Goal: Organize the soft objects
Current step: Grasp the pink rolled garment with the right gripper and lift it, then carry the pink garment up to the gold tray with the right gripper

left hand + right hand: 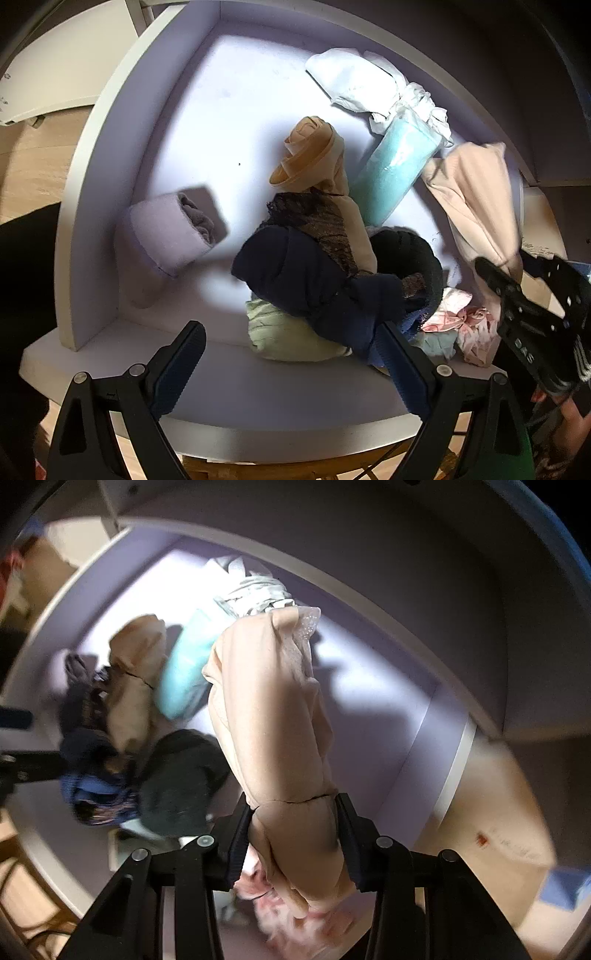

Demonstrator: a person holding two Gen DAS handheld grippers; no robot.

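With the right gripper jaws clamped on the beige garment near the drawer's right edge, and the left gripper jaws held wide and empty, the garment is best lifted slowly, clear of the pile.

The pale lilac walled drawer carried a lilac rolled sock at nine o'clock, a tan rolled stocking centrally, and a turquoise fuzzy roll at two o'clock.

dark clothes pile motion-blurred; pink fabric half hidden behind peach garment

Black left tool, silver screws, blue ribbed pads
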